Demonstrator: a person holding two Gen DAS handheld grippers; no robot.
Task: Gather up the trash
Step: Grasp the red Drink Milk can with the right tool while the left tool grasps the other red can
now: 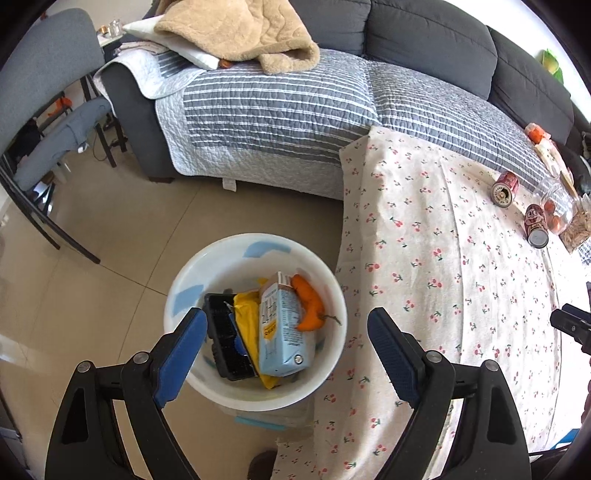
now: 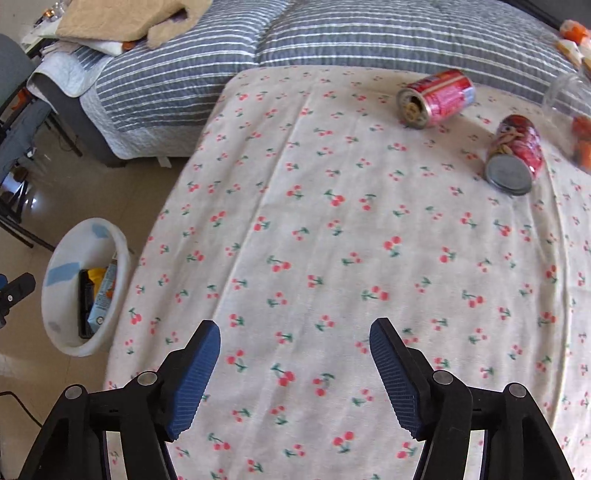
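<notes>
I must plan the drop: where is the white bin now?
The white bin stands on the floor beside the cherry-print table, below the open left tongs.

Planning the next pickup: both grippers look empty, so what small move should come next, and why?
Probably reach the right gripper, jaws open and empty, forward toward the nearer red can lying on its side on the cherry tablecloth. The white bin already holds trash, while two cans remain out.

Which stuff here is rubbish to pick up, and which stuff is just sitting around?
For the job:
white bin
red can on its side
red tin with the grey lid
blue carton, already in the bin

Just lying about:
cherry tablecloth
beige blanket
striped sofa cover
grey chair
</notes>
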